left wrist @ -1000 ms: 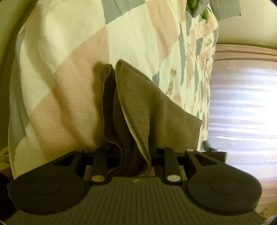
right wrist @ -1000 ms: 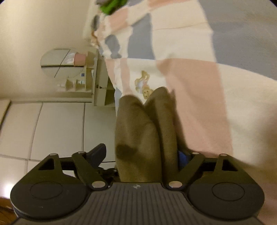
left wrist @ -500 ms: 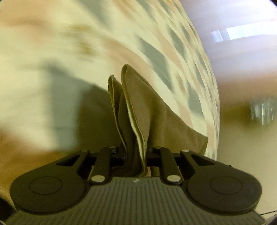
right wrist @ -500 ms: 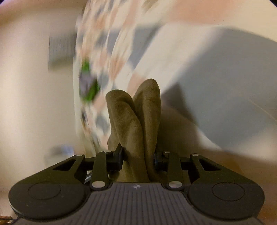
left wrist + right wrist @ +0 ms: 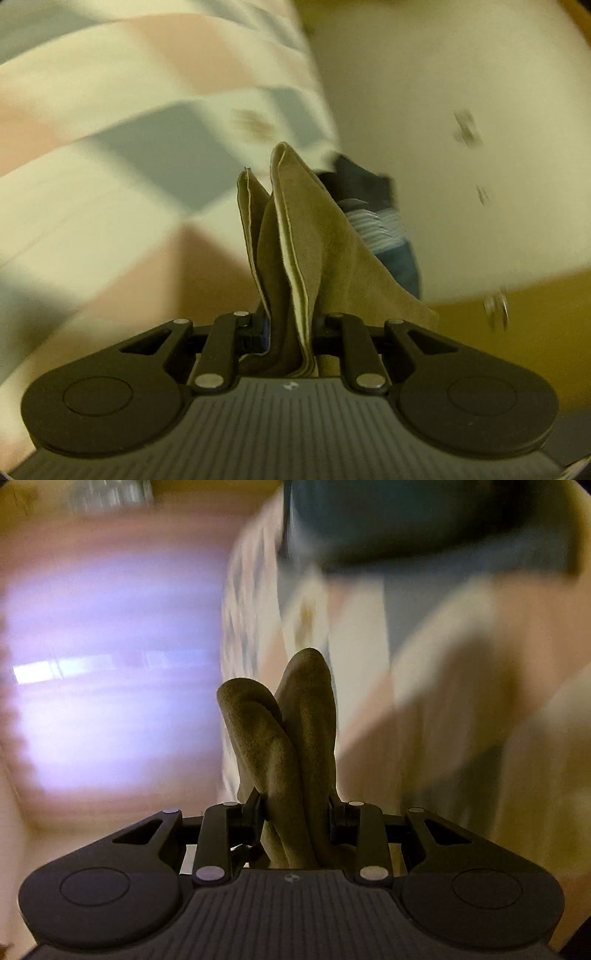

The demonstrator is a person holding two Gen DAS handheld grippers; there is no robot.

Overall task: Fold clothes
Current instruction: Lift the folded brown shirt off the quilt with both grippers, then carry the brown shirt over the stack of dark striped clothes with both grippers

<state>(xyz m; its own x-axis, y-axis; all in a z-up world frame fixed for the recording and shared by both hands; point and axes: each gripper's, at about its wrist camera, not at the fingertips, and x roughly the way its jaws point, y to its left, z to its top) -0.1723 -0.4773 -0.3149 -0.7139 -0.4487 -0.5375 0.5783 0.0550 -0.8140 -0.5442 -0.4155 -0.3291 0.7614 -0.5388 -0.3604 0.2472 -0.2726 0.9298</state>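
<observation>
Cloth [image 5: 314,254] between left gripper [image 5: 290,332] jaws, blanket [image 5: 122,155] behind, perhaps folded clothes [image 5: 384,225] right.

There are no words or numbers to read in either picture. The only sign is a tiny white mark [image 5: 290,385] on the grey ribbed body just behind the left tongs, and the same tiny mark [image 5: 291,878] in the same spot behind the right tongs. It is a small shape, not a letter. The little brown print [image 5: 255,125] on the checked bed cover [image 5: 110,110] is too blurry to make out.
</observation>
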